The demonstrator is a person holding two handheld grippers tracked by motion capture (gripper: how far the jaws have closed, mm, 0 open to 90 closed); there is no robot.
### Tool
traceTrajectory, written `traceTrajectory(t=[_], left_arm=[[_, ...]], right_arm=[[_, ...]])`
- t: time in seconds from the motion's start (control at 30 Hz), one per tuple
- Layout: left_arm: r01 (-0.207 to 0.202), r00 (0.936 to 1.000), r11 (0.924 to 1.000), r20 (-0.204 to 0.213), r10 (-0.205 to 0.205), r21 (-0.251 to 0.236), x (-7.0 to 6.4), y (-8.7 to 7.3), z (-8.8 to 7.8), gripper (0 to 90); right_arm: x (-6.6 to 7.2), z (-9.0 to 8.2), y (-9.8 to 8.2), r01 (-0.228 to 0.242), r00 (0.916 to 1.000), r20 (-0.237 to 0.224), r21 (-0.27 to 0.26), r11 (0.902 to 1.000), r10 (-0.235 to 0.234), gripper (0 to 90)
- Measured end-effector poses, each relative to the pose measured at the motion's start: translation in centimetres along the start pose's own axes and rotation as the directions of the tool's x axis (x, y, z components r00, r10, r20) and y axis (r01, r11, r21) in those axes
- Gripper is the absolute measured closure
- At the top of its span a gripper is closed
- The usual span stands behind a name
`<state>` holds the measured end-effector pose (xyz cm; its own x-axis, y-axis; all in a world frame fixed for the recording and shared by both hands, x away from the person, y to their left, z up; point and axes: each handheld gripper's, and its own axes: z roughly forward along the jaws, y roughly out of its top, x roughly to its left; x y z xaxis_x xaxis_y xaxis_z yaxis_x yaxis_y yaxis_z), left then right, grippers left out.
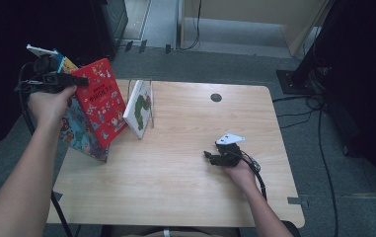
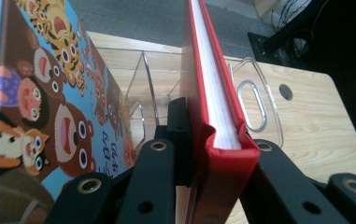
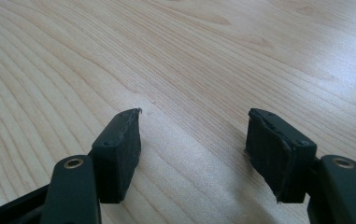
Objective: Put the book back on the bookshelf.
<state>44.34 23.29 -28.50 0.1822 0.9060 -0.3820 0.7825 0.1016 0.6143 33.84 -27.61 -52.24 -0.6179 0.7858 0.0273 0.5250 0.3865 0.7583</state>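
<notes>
Woodgrain table (image 1: 185, 163) bears left tool (image 2: 213, 140) clamping glossy red hardcover (image 2: 213, 93).

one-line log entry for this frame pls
left gripper: shut on red book | right gripper: open, over table | white book: in clear rack

We see a red book (image 1: 99, 101) with small cartoon figures on its cover, tilted and lifted over the table's left edge, leaning against a larger blue animal picture book (image 1: 79, 132). Its red spine (image 2: 222, 168) and white page block face the left gripper view.
</notes>
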Motion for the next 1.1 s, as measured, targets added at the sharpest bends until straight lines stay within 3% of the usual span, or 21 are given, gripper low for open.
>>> traceTrajectory(t=[0.1, 0.13, 0.5, 0.63, 1.1], left_arm=[[-0.019, 0.9996, 0.9997, -0.022, 0.019, 0.013, -0.2, 0.0, 0.3, 79.9], [-0.004, 0.9999, 0.9998, -0.013, 0.004, 0.02, 0.0, 0.1, 0.3, 79.9], [0.002, 1.0, 0.997, -0.003, -0.002, 0.077, 0.2, 0.4, 0.0, 78.9], [-0.016, 0.9999, 0.9873, -0.003, 0.016, 0.158, 0.1, 0.9, -0.4, 77.8], [-0.045, 0.999, 0.9568, 0.006, 0.045, 0.287, -0.1, 1.4, -0.8, 77.0]], right_arm=[[0.0, 0.0, 0.0, 0.0, 1.0, 0.001, 0.0, 1.0, 0.0, 35.1], [0.0, 0.0, 0.0, 0.0, 1.0, 0.001, 0.0, 1.0, 0.0, 35.1], [0.0, 0.0, 0.0, 0.001, 1.0, 0.001, 0.001, 1.0, -0.001, 35.1], [0.0, 0.0, 0.0, 0.001, 1.0, 0.001, 0.0, 1.0, -0.001, 35.1], [0.0, 0.0, 0.0, 0.002, 1.0, 0.002, -0.001, 1.0, -0.002, 35.1]])
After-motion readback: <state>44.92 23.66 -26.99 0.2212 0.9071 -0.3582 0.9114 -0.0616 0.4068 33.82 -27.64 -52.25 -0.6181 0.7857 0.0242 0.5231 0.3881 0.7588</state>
